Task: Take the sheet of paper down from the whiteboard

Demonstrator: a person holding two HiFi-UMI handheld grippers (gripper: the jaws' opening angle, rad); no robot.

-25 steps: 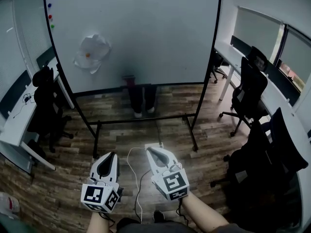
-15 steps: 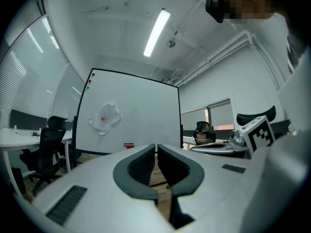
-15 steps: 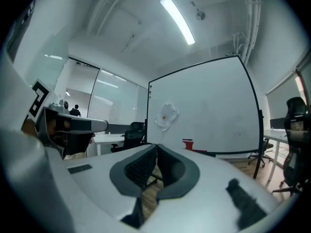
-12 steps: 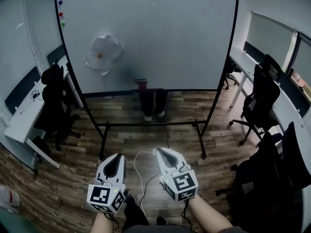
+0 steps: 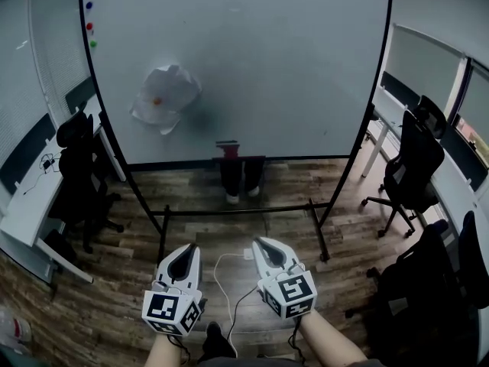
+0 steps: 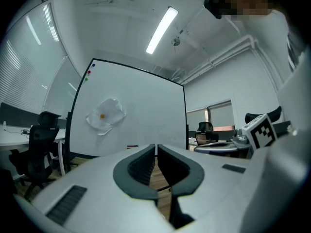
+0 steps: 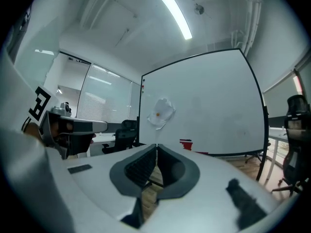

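Hanging crumpled at the upper left of the whiteboard [image 5: 290, 67], the sheet of paper [image 5: 164, 96] is not yet taken down in the head view, with an orange magnet [image 5: 157, 101] at its middle. The left gripper [image 5: 186, 249] and right gripper [image 5: 262, 243] hover low, well apart from it, with the stand's crossbar [image 5: 237, 211] between. In the left gripper view the jaws are together and empty, the paper far ahead. In the right gripper view the jaws are likewise closed on nothing, and an office chair [image 7: 124, 132] stands beside the board.
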